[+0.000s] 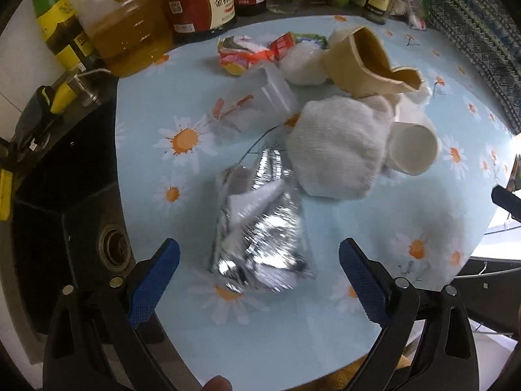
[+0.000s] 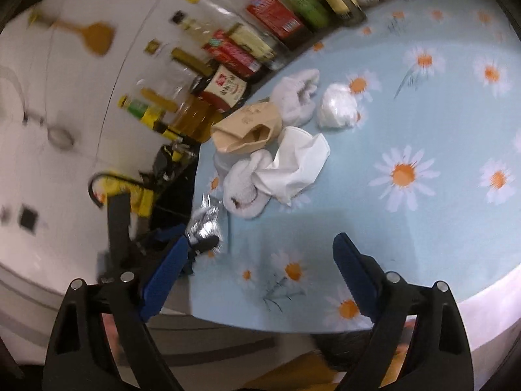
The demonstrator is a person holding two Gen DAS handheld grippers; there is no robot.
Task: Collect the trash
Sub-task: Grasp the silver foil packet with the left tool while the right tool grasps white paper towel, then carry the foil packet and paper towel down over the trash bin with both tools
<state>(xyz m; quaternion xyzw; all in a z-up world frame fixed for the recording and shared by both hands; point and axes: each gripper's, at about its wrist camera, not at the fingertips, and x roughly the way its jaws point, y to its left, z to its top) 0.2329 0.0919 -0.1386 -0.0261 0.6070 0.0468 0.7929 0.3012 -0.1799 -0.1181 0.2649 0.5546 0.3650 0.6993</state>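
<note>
The left hand-held gripper (image 1: 259, 267) is spread wide and holds nothing; the crumpled foil wrapper (image 1: 257, 228) lies on the tabletop (image 1: 325, 319) just ahead, between its blue pads. I think it should go lower and close across the wrapper's narrow width, so the foil does not slip. The right hand-held gripper (image 2: 260, 262) is also released and holds nothing, over the tabletop edge. Tissues (image 1: 338, 150) and paper cups (image 1: 413, 150) wait behind. The right view is blurred, and the bottle labels are unreadable.

A row of sauce and oil bottles (image 1: 195, 3) stands along the far edge of the daisy-print surface (image 1: 358, 293). A black stove (image 1: 81, 195) sits beside it, a wooden spatula (image 2: 94, 36) on the wall.
</note>
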